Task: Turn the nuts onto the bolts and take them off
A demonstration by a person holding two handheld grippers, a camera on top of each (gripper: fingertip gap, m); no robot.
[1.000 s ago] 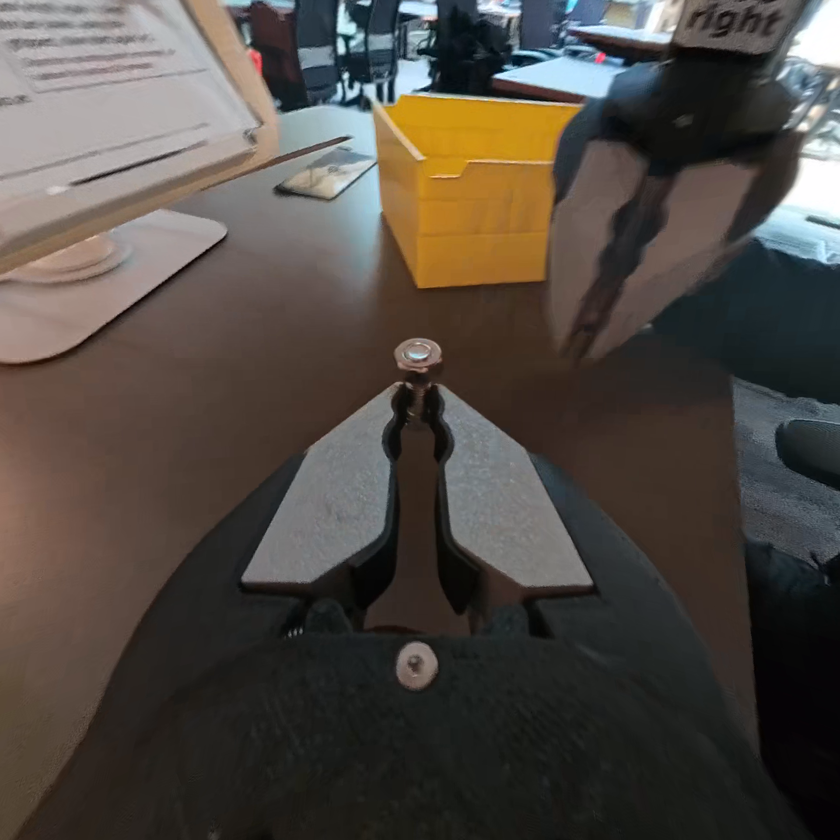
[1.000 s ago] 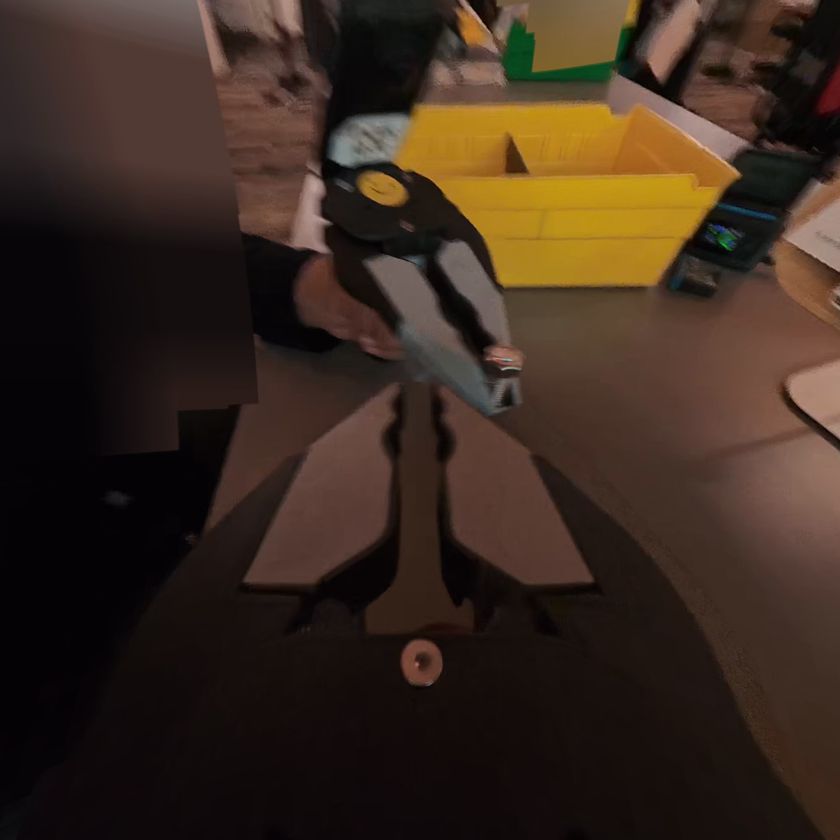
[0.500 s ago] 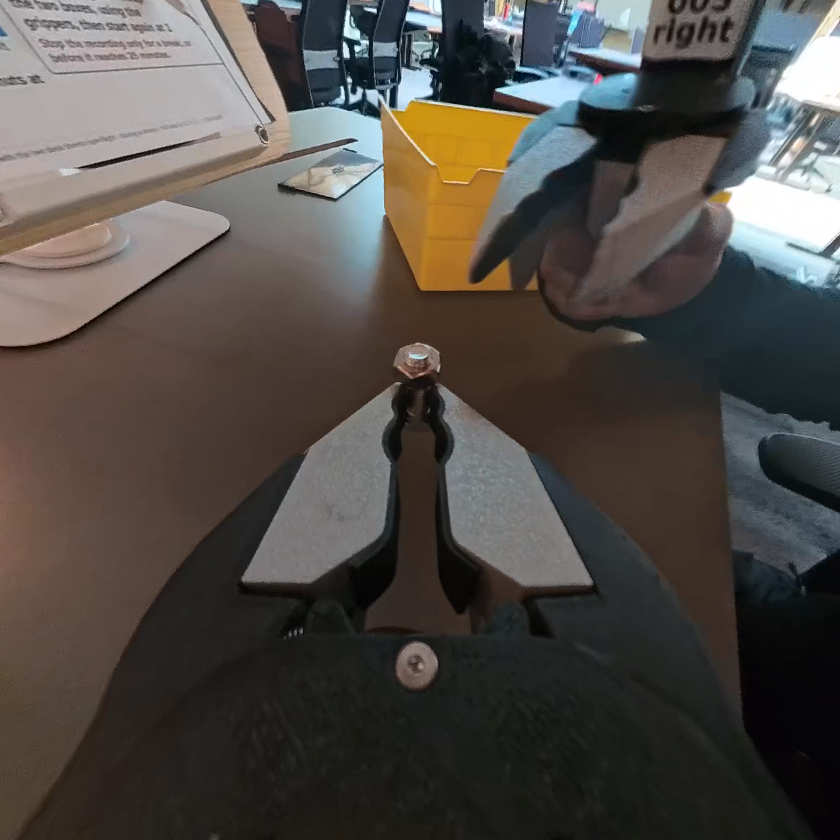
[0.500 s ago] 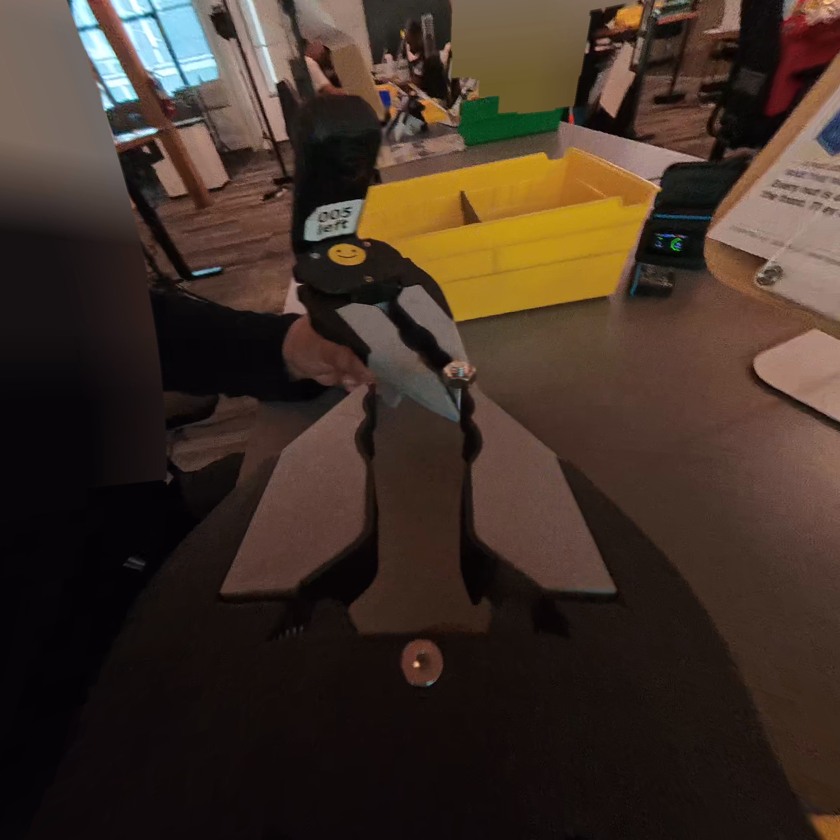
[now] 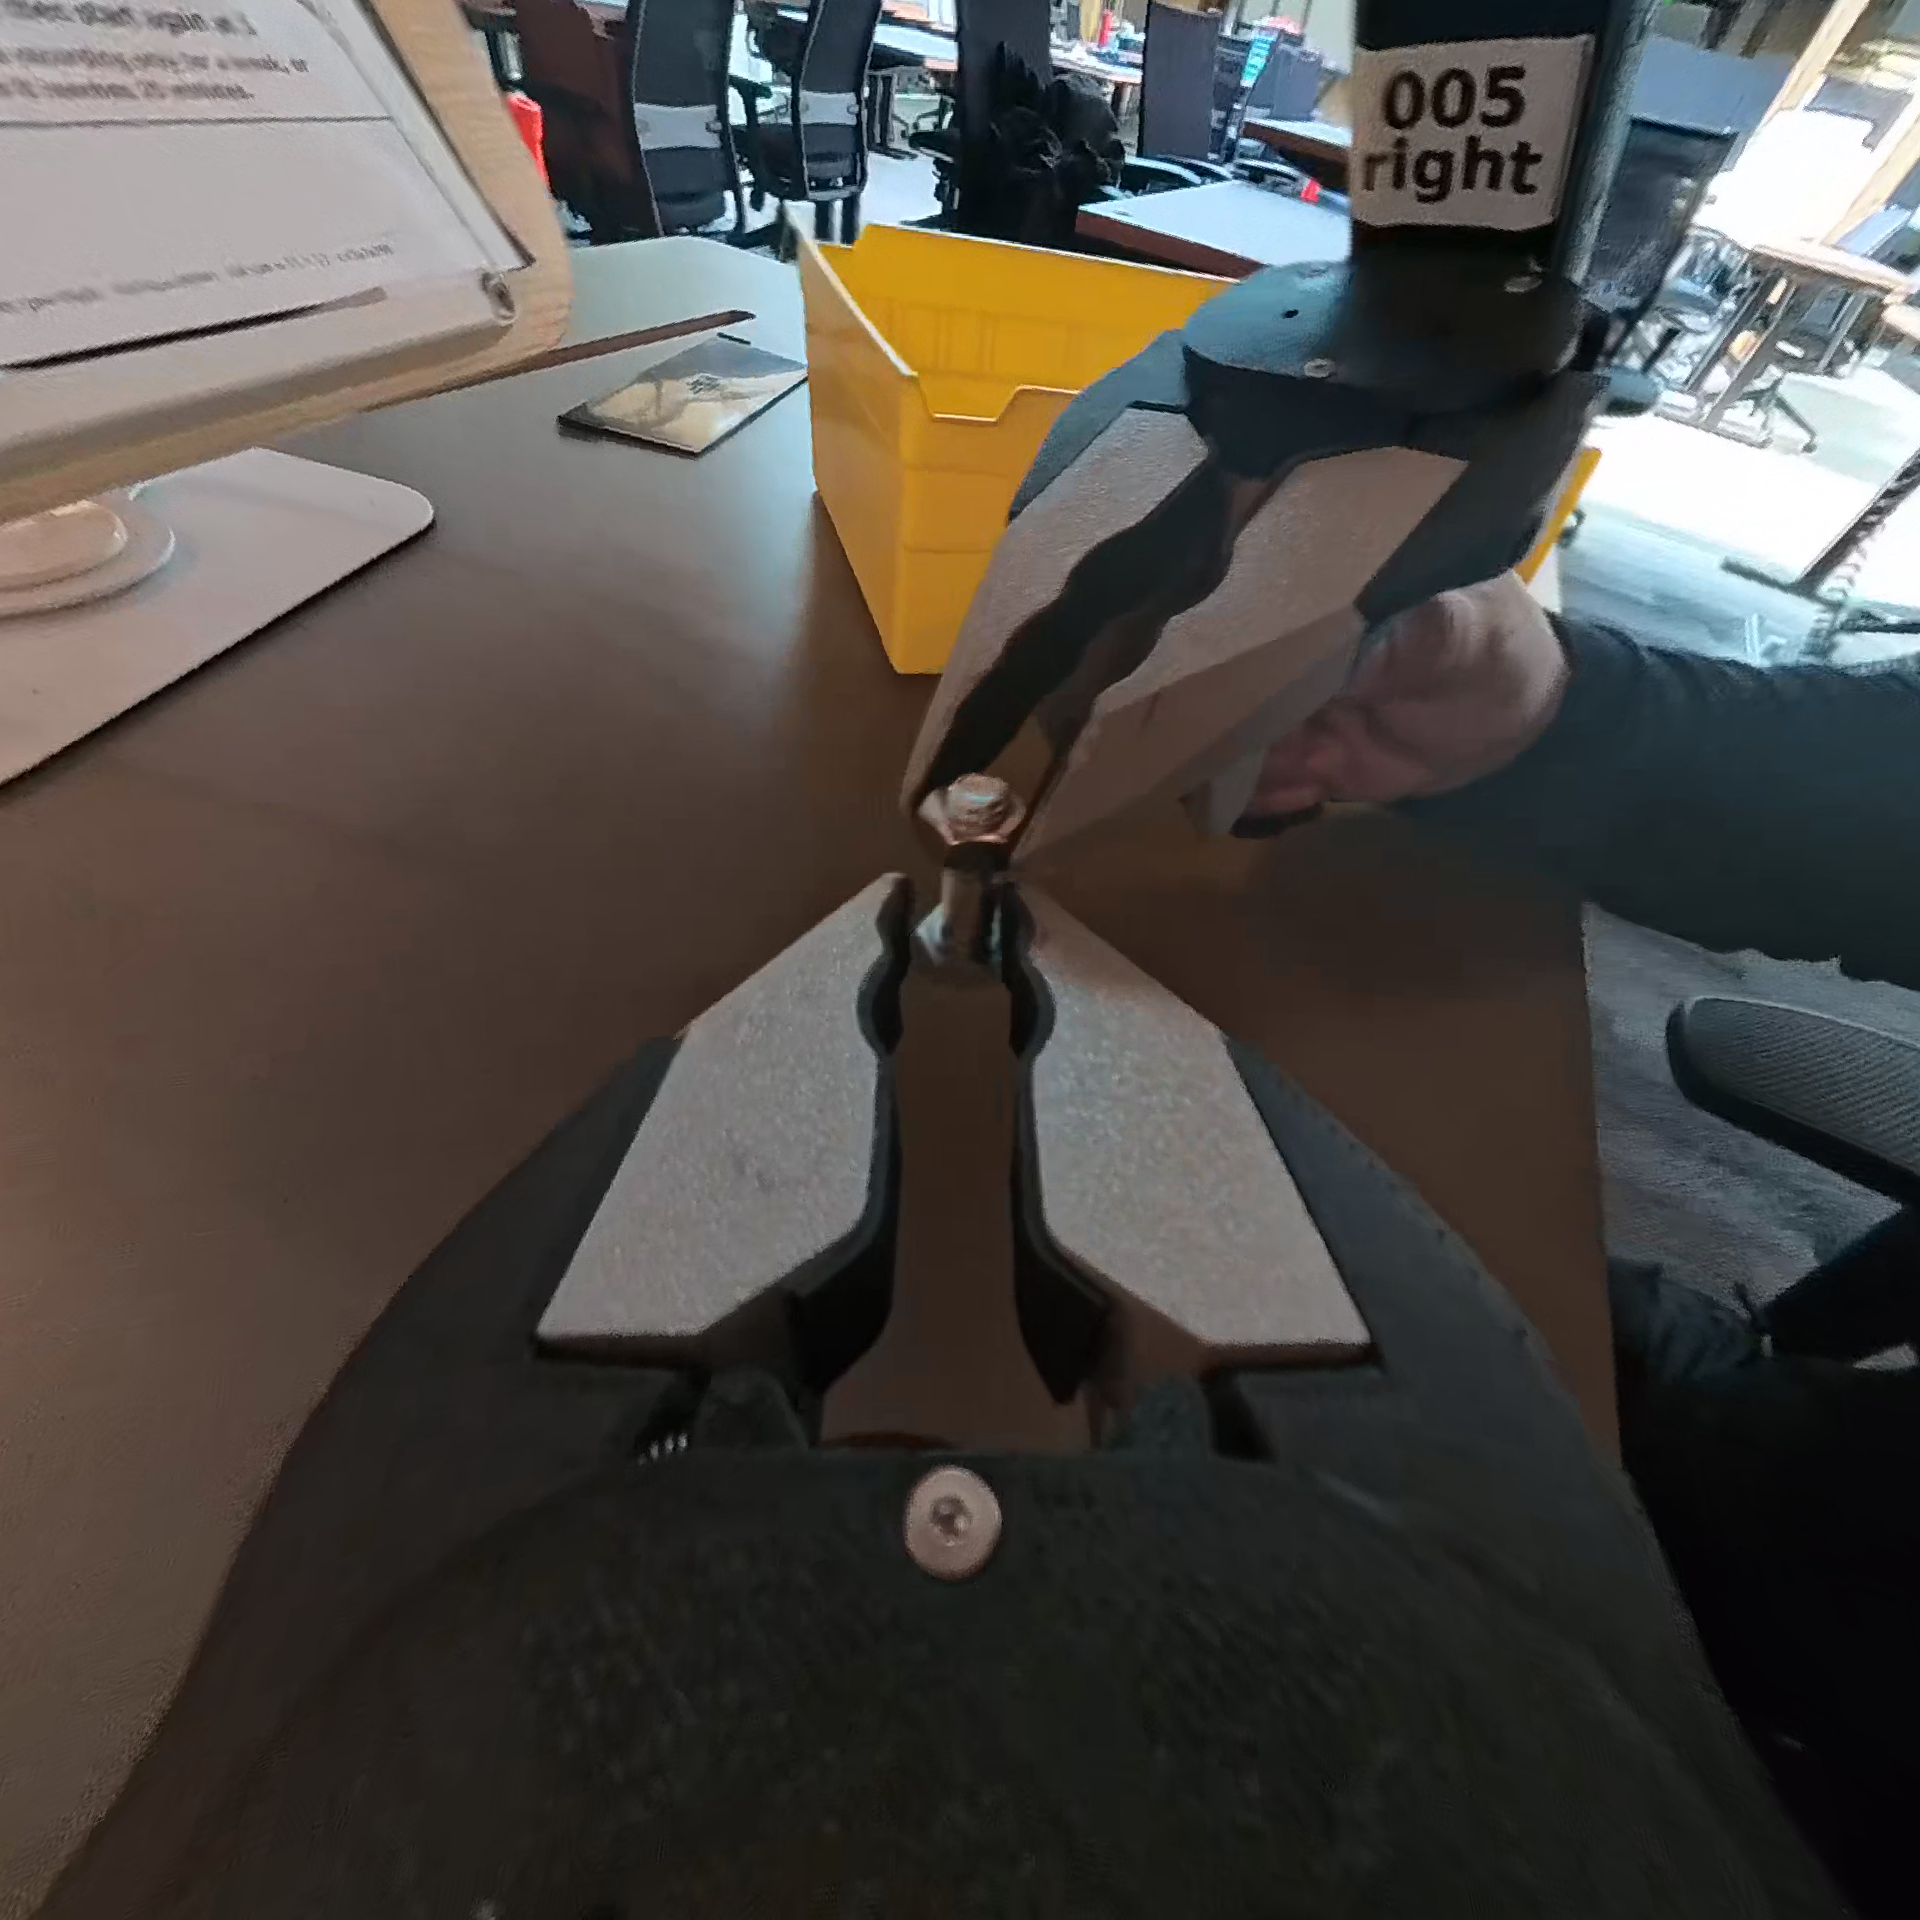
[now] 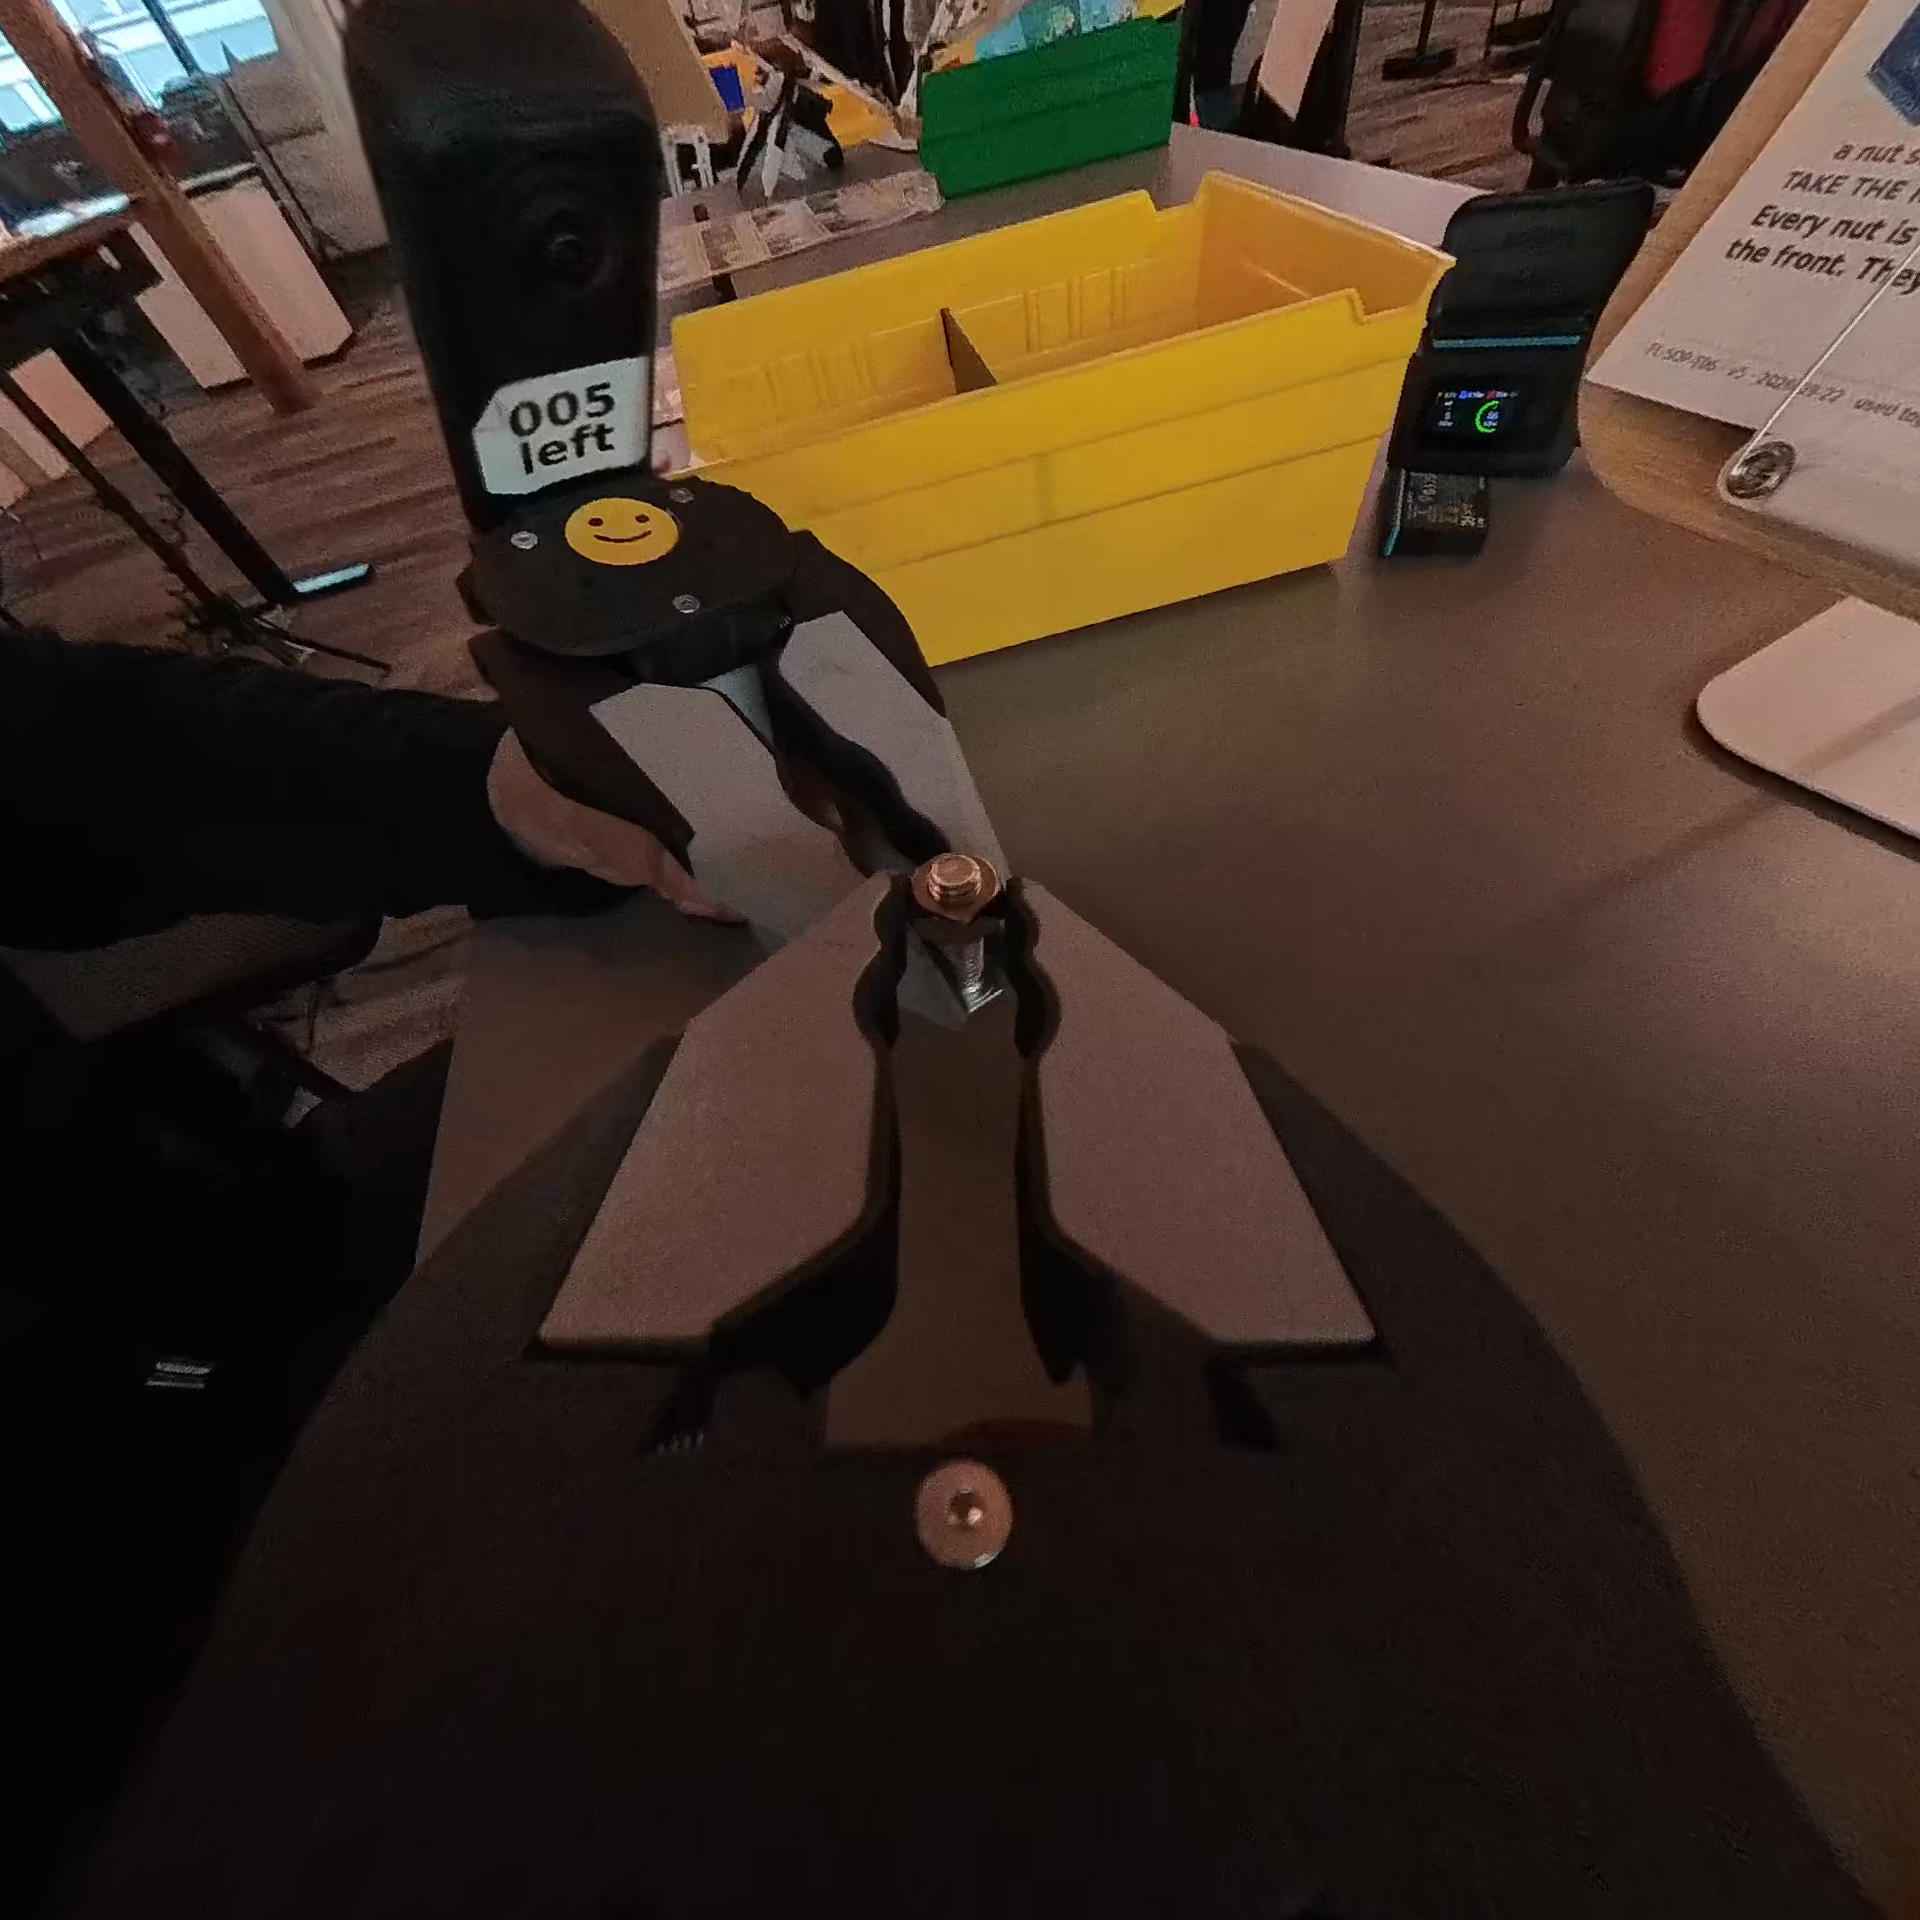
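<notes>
My left gripper (image 5: pixel 958 912) is shut on the lower end of a steel bolt (image 5: pixel 961 914) and holds it upright above the brown table (image 5: pixel 520 831). A hex nut (image 5: pixel 975 821) sits on the bolt's upper end. My right gripper (image 5: pixel 975 816) comes in from the upper right, and its fingertips are closed on the nut. In the right wrist view the right gripper (image 6: pixel 956 912) clasps the nut (image 6: pixel 954 883). The threaded shaft (image 6: pixel 971 977) runs down to the left gripper (image 6: pixel 951 992), which a hand holds.
A yellow bin (image 5: pixel 935 468) with a divider (image 6: pixel 1039 468) stands behind the grippers. A document stand on a white base (image 5: pixel 208 561) is at the left, with a dark card (image 5: pixel 686 395) beside it. A black device (image 6: pixel 1496 395) sits beside the bin. An office chair (image 5: pixel 1808 1091) is off the table edge. My left and right fingertips are right by each other.
The right gripper has come down from above the bin to the bolt, opened, and closed its tips on the nut. The left gripper has kept hold of the bolt and barely moved.
</notes>
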